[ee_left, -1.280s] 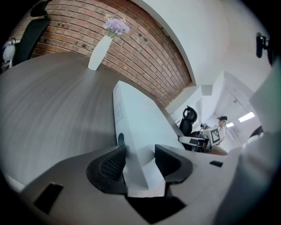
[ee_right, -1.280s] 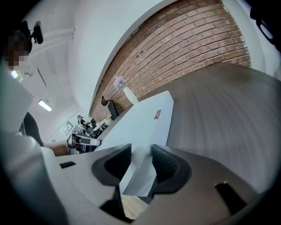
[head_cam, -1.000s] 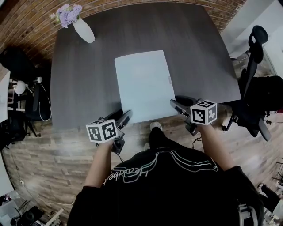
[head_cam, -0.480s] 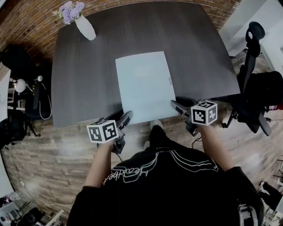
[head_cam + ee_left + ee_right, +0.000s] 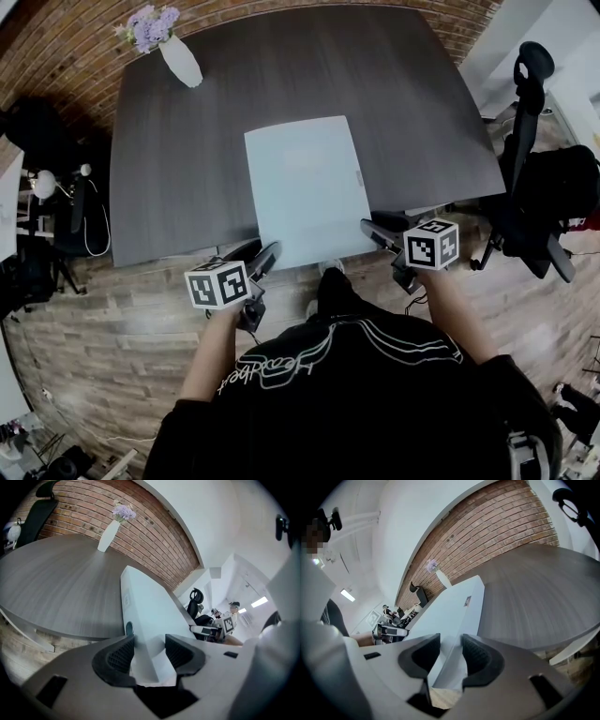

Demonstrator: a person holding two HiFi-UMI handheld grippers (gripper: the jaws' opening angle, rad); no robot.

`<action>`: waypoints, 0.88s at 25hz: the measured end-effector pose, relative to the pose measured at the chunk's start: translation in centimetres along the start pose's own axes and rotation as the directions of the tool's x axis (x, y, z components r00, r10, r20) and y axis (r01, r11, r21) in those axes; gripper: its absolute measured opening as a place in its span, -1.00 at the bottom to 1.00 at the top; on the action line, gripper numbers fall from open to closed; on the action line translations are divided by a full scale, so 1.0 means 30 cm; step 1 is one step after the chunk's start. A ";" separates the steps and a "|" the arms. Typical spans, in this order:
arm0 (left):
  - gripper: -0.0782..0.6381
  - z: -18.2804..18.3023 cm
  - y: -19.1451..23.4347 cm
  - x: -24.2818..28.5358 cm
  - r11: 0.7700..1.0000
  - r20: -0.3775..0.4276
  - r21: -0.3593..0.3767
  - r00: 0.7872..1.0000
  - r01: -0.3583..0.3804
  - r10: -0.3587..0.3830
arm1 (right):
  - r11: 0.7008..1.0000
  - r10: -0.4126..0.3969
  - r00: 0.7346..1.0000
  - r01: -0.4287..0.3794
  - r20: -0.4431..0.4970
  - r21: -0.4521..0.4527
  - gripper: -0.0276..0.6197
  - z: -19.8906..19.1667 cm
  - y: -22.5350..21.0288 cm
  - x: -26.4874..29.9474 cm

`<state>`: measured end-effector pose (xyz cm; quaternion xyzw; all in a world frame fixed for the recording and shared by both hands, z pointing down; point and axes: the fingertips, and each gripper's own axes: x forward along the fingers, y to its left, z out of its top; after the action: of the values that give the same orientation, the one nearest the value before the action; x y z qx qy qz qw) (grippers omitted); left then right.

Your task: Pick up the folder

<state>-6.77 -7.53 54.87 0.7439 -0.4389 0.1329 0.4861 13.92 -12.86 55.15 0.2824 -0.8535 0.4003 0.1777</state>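
Seeing pale folder looking smooth and matt, like plastic. Showing matt grey wood grain on table. Shining a bit on smooth white vase. Looking rough on red brick wall. Showing wood planks on floor. Showing bumpy black pads.

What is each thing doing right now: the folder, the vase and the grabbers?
folder, closed, flat on table, near edge overhanging.
vase, upright, holding purple flowers.
left gripper, shut on folder's near left corner.
right gripper, shut on folder's near right corner.
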 end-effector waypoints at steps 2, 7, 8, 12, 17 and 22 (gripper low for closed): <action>-0.21 -0.008 0.000 -0.005 1.000 0.008 -0.005 1.000 0.008 -0.008 | 1.000 0.003 1.000 -0.003 0.002 0.003 -0.52 -0.005 0.004 -0.002; -0.21 -0.001 -0.001 -0.008 1.000 0.020 -0.005 1.000 0.013 -0.013 | 1.000 -0.001 1.000 0.001 0.010 0.018 -0.51 -0.001 0.008 -0.004; -0.21 -0.003 -0.003 -0.007 1.000 0.018 -0.007 1.000 0.023 -0.022 | 1.000 0.004 1.000 -0.005 0.014 0.025 -0.51 -0.003 0.008 -0.004; -0.06 -0.041 -0.030 -0.009 0.995 -0.018 0.004 0.995 0.098 -0.098 | 0.992 0.066 0.997 -0.070 0.040 0.106 -0.30 -0.028 0.022 -0.016; 0.13 -0.071 -0.022 -0.023 0.988 -0.001 -0.040 0.989 0.148 -0.148 | 0.977 0.131 0.991 -0.136 0.038 0.166 -0.15 -0.072 0.046 -0.034; 0.20 -0.102 -0.014 -0.015 0.983 -0.019 -0.050 0.984 0.177 -0.178 | 0.962 0.191 0.982 -0.188 0.006 0.196 -0.09 -0.126 0.049 -0.034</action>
<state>-5.99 -4.65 55.83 0.7665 -0.3681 0.0871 0.5190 14.07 -8.78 56.09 0.2130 -0.8318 0.4994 0.1154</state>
